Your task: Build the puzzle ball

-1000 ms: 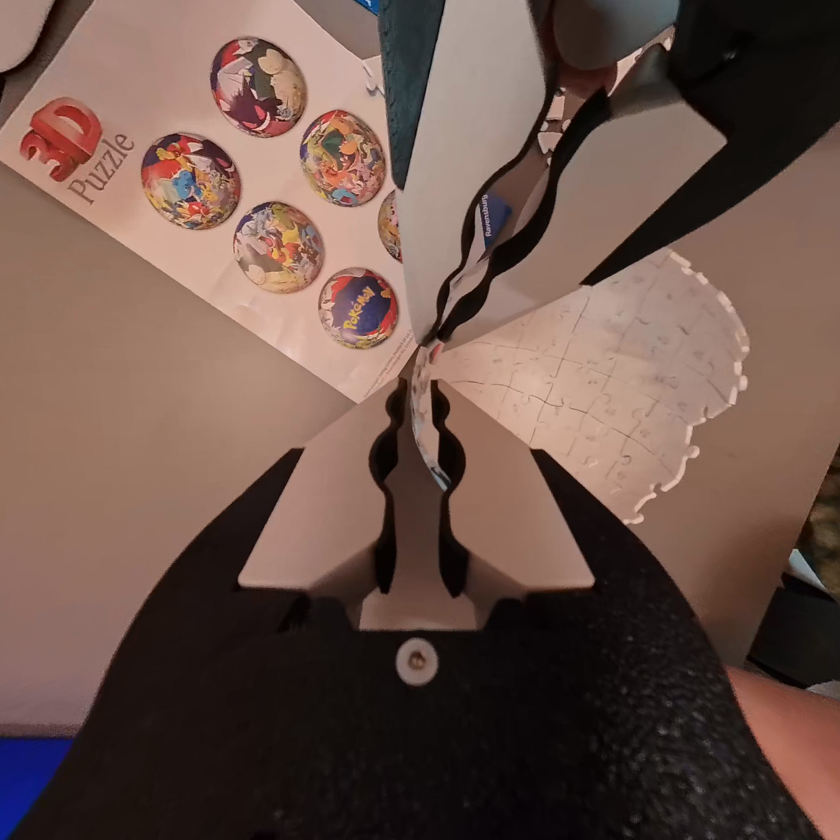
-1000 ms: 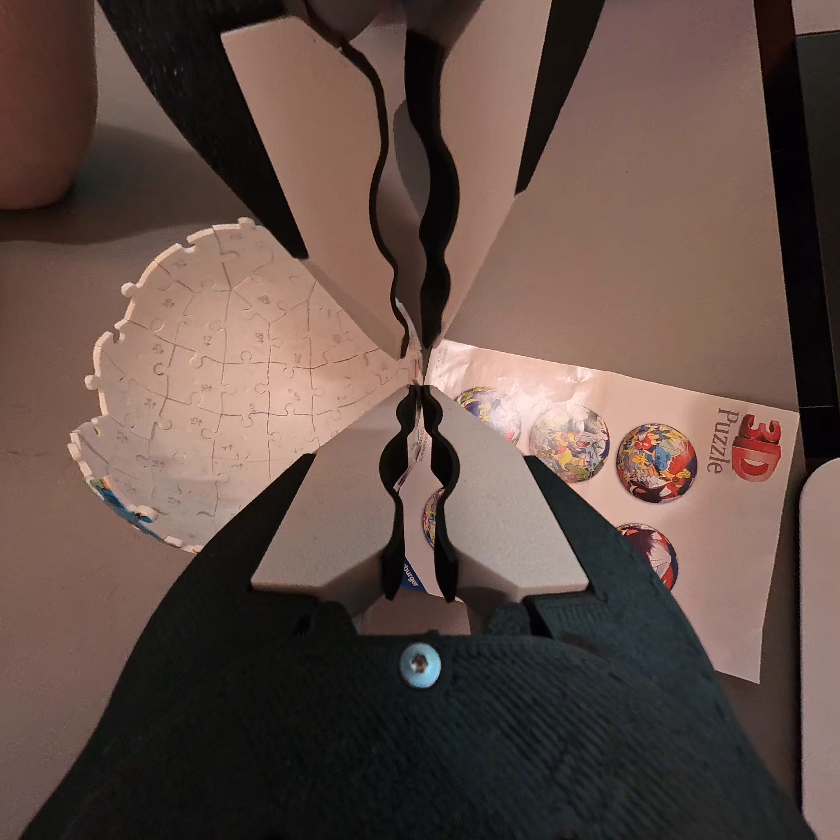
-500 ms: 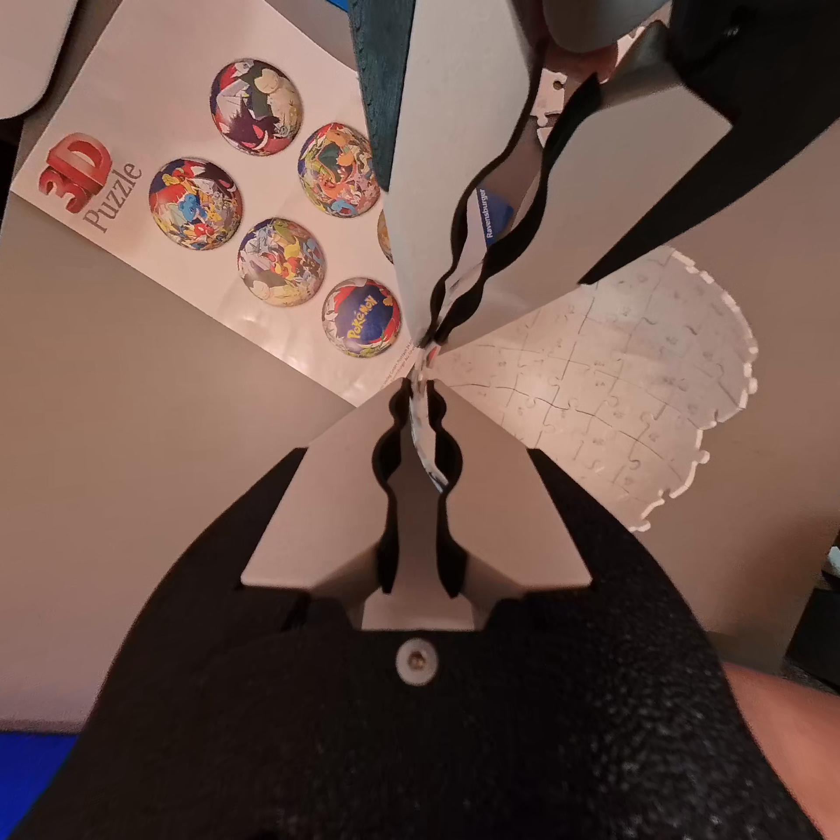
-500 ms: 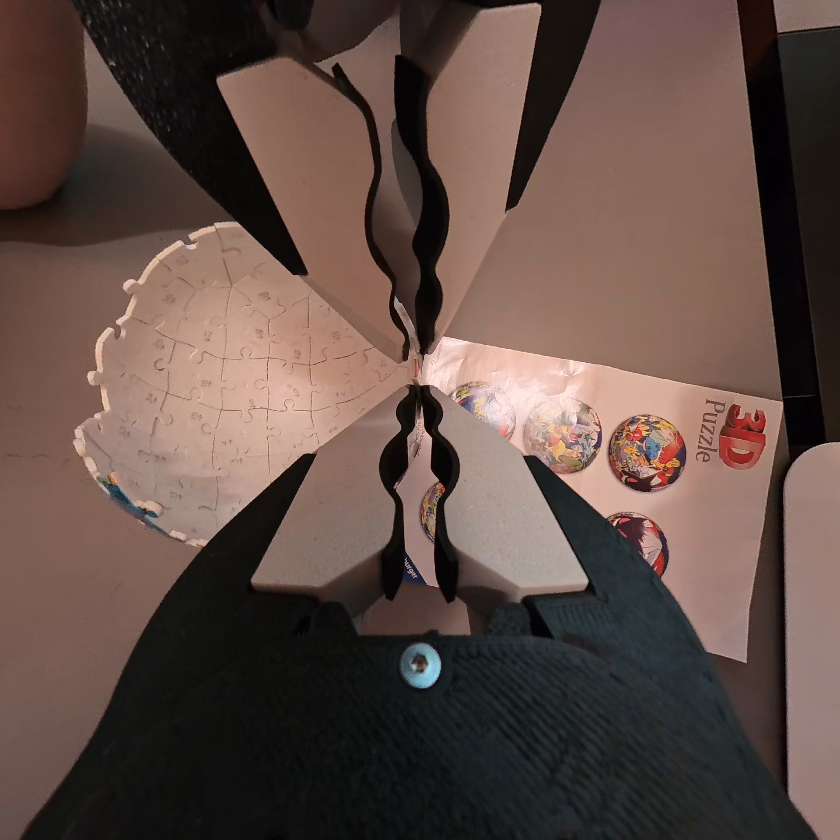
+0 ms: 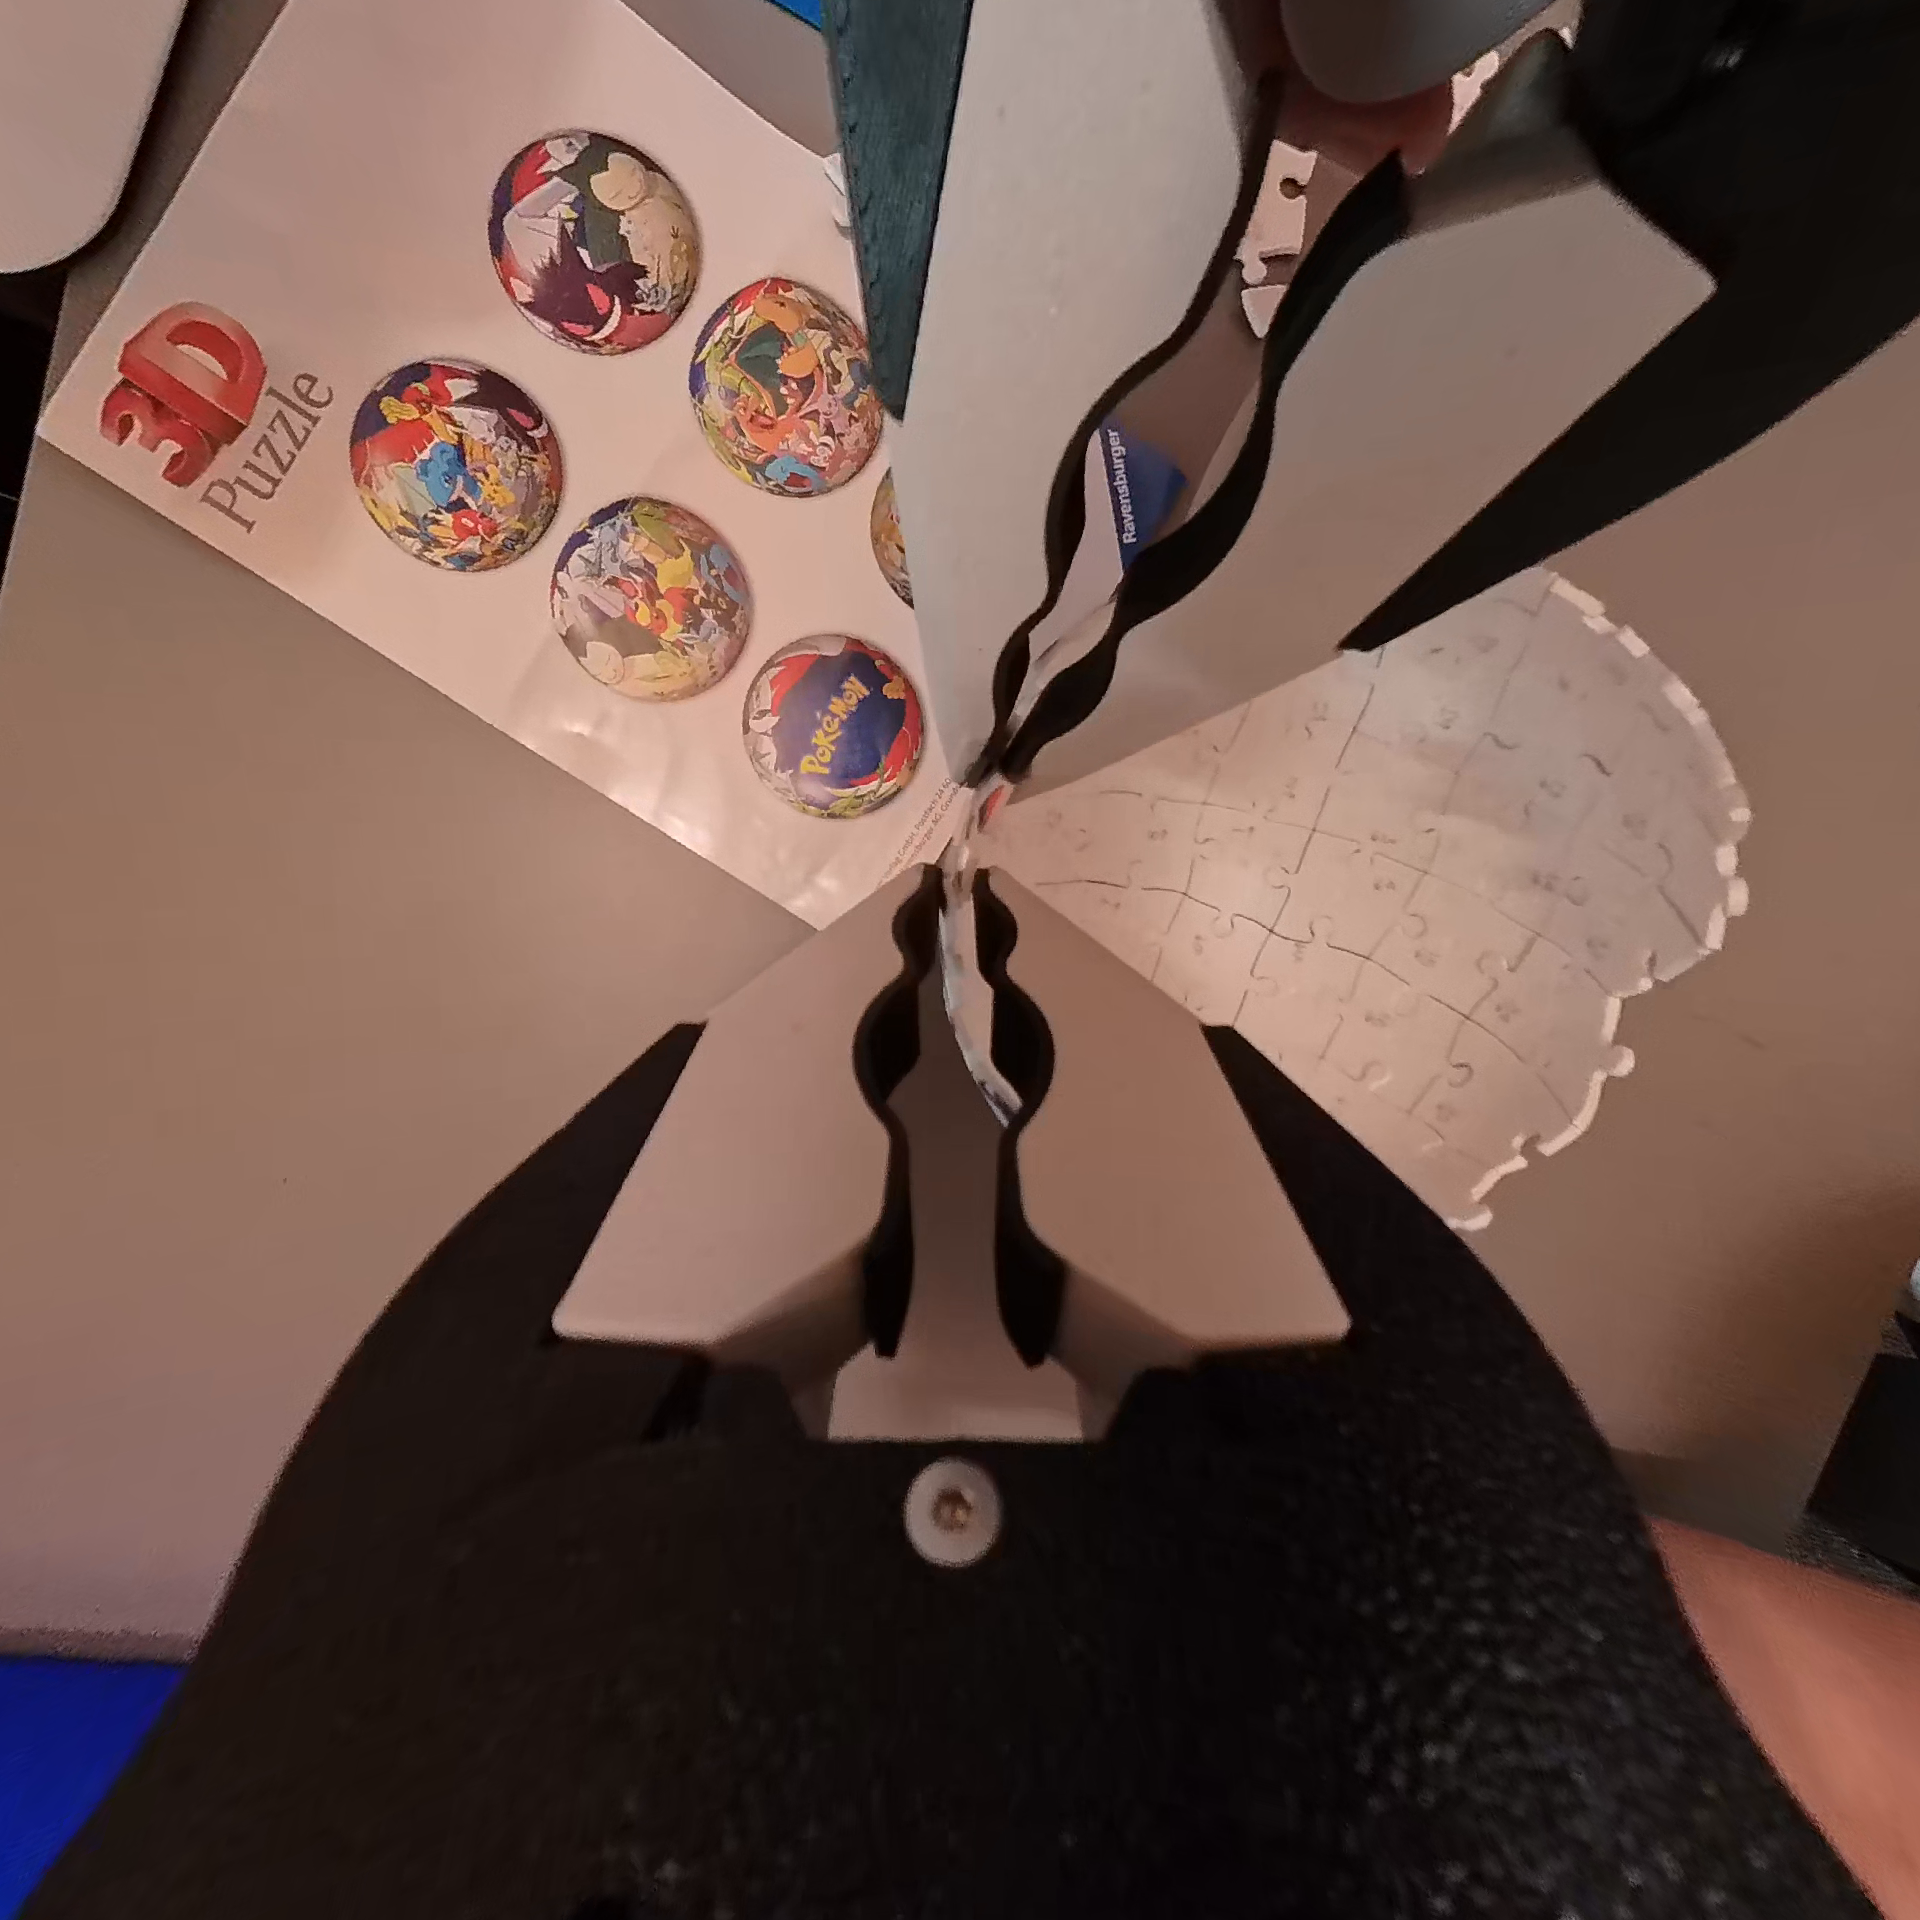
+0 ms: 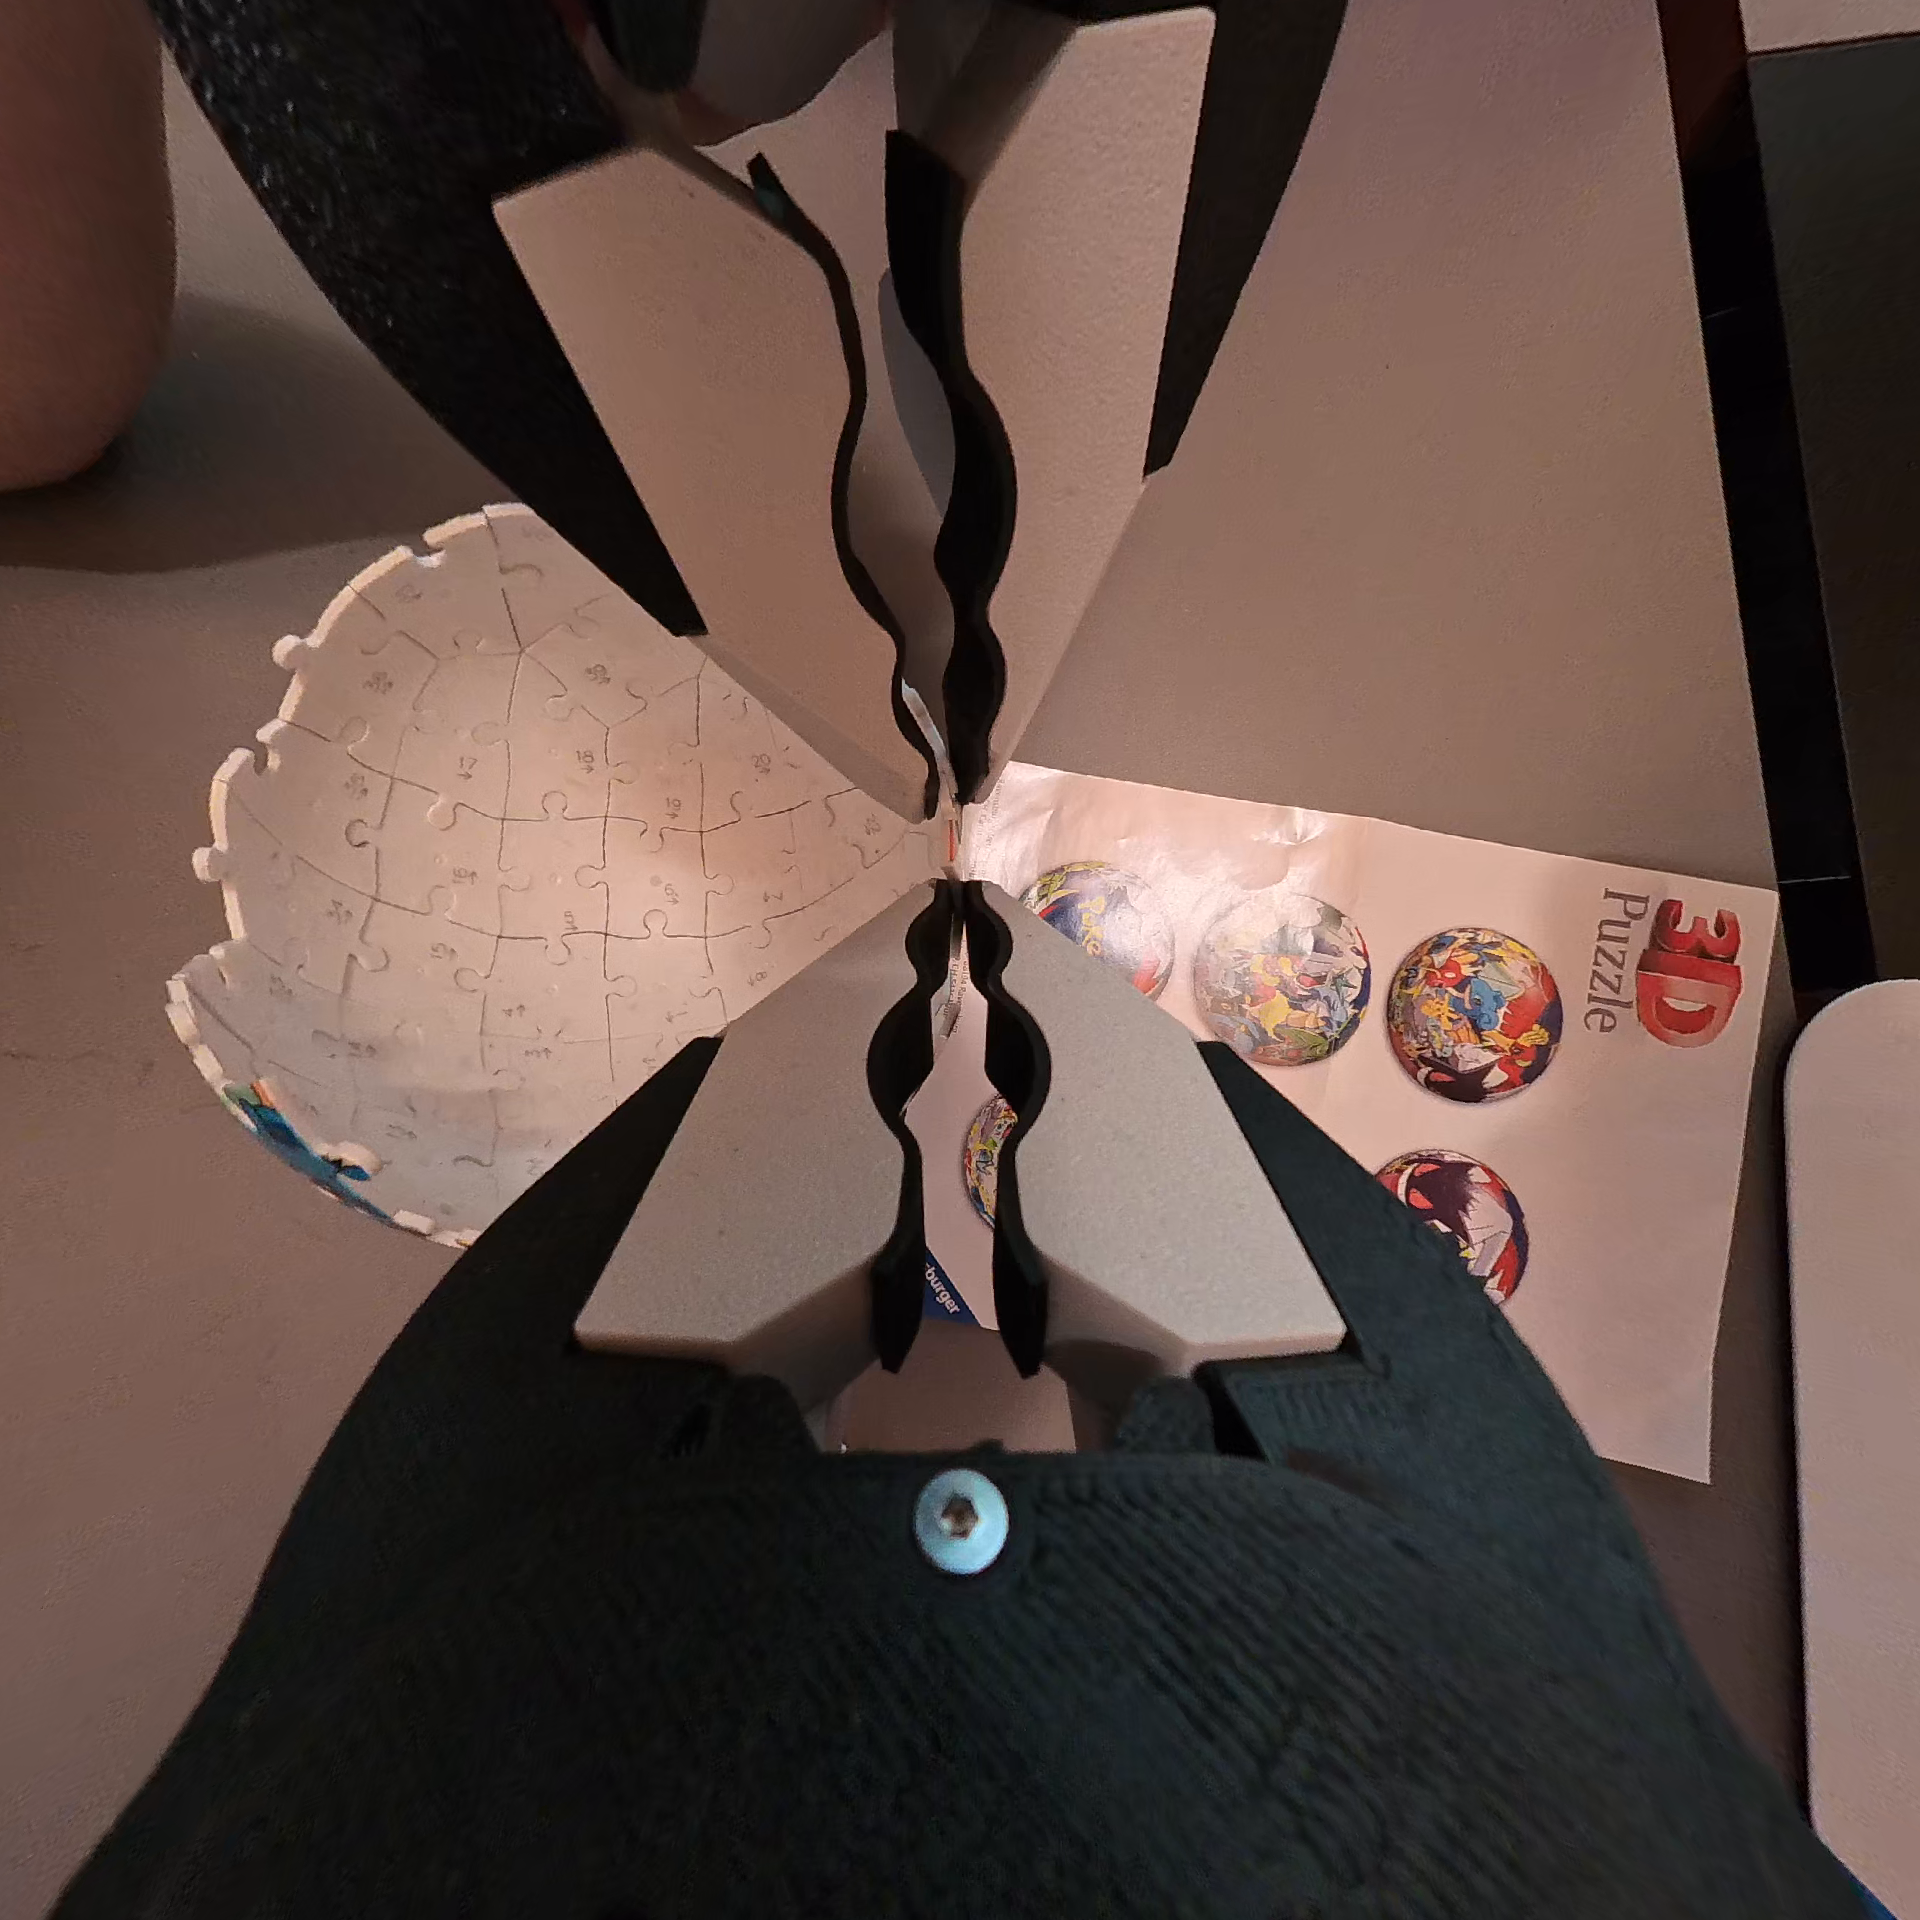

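Above table middle, left gripper [image 5: 961,883] and right gripper [image 6: 951,894] meet tip to tip, each pinching thin piece [image 5: 971,997] edge-on. Half-shell [image 6: 499,883] rests on table [image 6: 208,1455] beside leaflet [image 6: 1455,935]. Pieces light, stiff, curved; likely pop apart under squeeze. Grip rim edges.

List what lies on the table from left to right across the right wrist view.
White half-built puzzle-ball shell with jagged rim → right gripper, jaws pinching a small puzzle piece → white printed leaflet showing colourful puzzle balls → pale rounded-corner panel at the right edge.
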`<state>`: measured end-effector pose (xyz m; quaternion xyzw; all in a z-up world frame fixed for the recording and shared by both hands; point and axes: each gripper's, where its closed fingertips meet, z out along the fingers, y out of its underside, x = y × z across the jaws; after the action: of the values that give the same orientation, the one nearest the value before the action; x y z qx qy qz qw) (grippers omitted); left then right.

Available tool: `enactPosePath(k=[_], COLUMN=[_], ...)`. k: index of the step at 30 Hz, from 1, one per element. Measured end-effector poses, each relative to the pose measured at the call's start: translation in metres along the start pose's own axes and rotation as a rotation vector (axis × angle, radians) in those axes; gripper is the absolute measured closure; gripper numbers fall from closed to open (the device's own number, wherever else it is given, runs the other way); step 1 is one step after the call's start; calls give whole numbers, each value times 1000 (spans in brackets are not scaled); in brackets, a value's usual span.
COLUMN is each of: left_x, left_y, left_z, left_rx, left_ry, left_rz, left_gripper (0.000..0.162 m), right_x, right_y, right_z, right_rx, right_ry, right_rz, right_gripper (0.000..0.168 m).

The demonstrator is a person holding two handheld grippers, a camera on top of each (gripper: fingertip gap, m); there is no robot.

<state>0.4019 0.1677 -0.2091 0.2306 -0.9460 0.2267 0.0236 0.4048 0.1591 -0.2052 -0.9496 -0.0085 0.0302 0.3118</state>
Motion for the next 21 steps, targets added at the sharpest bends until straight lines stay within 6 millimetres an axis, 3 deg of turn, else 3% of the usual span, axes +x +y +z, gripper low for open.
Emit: enactPosePath(k=[12,15,21], left_x=[-1,-2,-2], left_y=[-1,-1,-2], left_z=[2,1,1], left_rx=[-3,-7,-5], left_ry=[-5,-12,-16], left_rz=[7,20,34], left_gripper=[160,160,160], right_x=[0,4,1], right_y=[2,0,-7], right_z=[-1,-3,-3], right_rx=[0,7,42], right_ry=[-4,22,1], right_rz=[4,-14,-36], right_gripper=[168,160,167])
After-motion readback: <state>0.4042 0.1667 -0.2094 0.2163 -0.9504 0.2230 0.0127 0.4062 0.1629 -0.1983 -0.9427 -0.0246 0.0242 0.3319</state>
